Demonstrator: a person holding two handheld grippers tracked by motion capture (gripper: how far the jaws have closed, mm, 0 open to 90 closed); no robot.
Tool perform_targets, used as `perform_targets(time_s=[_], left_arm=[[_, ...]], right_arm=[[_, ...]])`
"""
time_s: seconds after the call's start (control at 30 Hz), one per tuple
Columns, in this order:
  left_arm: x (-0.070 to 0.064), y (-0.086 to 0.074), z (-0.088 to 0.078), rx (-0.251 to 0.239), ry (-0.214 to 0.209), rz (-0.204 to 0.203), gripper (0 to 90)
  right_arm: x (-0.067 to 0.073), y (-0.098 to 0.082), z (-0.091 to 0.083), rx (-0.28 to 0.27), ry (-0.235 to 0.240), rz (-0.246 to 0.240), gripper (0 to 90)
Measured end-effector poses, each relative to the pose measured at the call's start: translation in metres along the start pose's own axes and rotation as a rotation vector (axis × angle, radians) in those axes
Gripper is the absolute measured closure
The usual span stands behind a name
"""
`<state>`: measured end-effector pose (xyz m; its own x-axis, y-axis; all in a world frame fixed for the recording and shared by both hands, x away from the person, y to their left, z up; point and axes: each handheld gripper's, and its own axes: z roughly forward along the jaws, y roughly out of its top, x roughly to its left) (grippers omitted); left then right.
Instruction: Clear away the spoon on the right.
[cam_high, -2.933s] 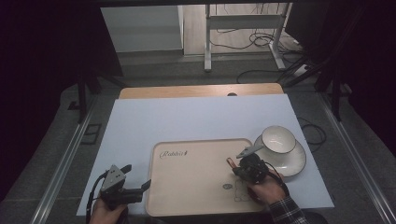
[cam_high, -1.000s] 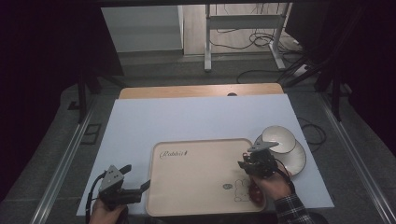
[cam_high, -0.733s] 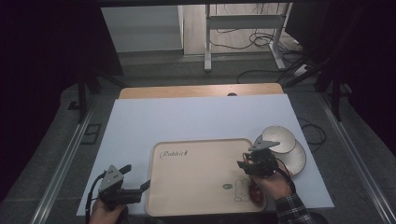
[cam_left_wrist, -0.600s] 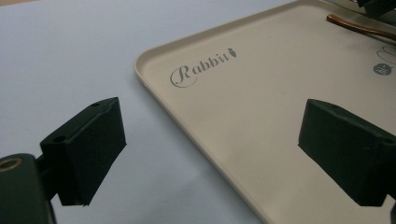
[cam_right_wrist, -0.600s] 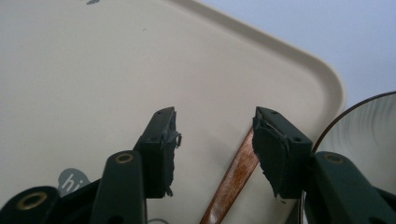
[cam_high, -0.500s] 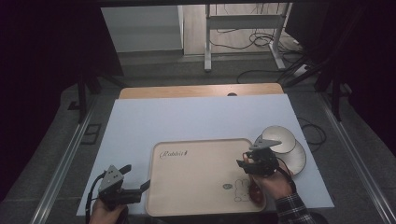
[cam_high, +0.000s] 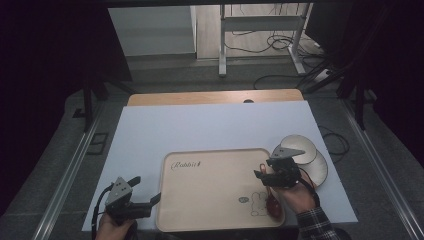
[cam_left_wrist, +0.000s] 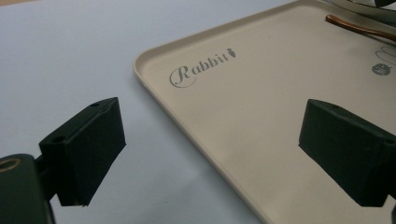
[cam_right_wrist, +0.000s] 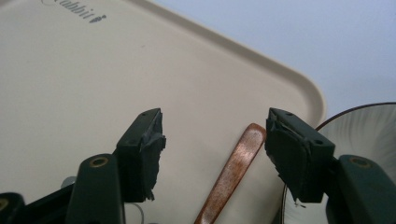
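A beige tray (cam_high: 210, 200) printed "Rabbit" lies on the white table cover. A brown wooden spoon (cam_high: 272, 202) rests on the tray near its right edge. My right gripper (cam_high: 263, 172) hovers over the spoon's handle (cam_right_wrist: 233, 172), which lies between the jaws with neither pad touching it. The jaws have just been opening, and the gripper (cam_right_wrist: 215, 144) stands open. My left gripper (cam_high: 150, 200) sits low at the tray's left edge. It (cam_left_wrist: 210, 144) is open too, with the tray's rim (cam_left_wrist: 187, 126) showing between its jaws.
A white ribbed bowl (cam_high: 298, 149) sits on a white plate (cam_high: 320, 170) just right of the tray, close to my right gripper; the bowl (cam_right_wrist: 369, 130) is beside the right jaw. A wooden tabletop strip (cam_high: 215, 96) runs along the far side.
My right gripper has shifted slightly rightward along the tray's right side, and the spoon now lies on the tray below it. The left gripper has stayed put.
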<state>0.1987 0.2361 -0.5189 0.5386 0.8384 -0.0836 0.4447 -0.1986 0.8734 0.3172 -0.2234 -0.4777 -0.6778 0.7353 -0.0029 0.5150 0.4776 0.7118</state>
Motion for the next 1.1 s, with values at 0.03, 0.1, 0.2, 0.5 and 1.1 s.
perform_targets(time_s=[0.03,0.1,0.2,0.5,1.1], left_arm=[[0.000,0.000,0.000,0.000,0.000,0.000,6.9],[0.000,0.000,0.000,0.001,0.001,0.004,6.8],[0.000,0.000,0.000,0.000,0.001,0.004,6.8],[-0.001,0.000,0.000,0.001,0.002,0.011,6.6],[-0.002,0.000,0.000,0.002,0.002,0.017,6.5]], right_arm=[[0.000,0.000,-0.001,-0.004,-0.001,-0.002,35.7],[0.000,0.000,-0.003,-0.011,-0.004,-0.003,34.0],[0.000,0.000,-0.005,-0.021,0.000,0.003,31.3],[-0.001,-0.001,-0.010,-0.040,-0.009,-0.007,23.7],[0.001,-0.005,-0.023,-0.077,-0.004,-0.025,9.3]])
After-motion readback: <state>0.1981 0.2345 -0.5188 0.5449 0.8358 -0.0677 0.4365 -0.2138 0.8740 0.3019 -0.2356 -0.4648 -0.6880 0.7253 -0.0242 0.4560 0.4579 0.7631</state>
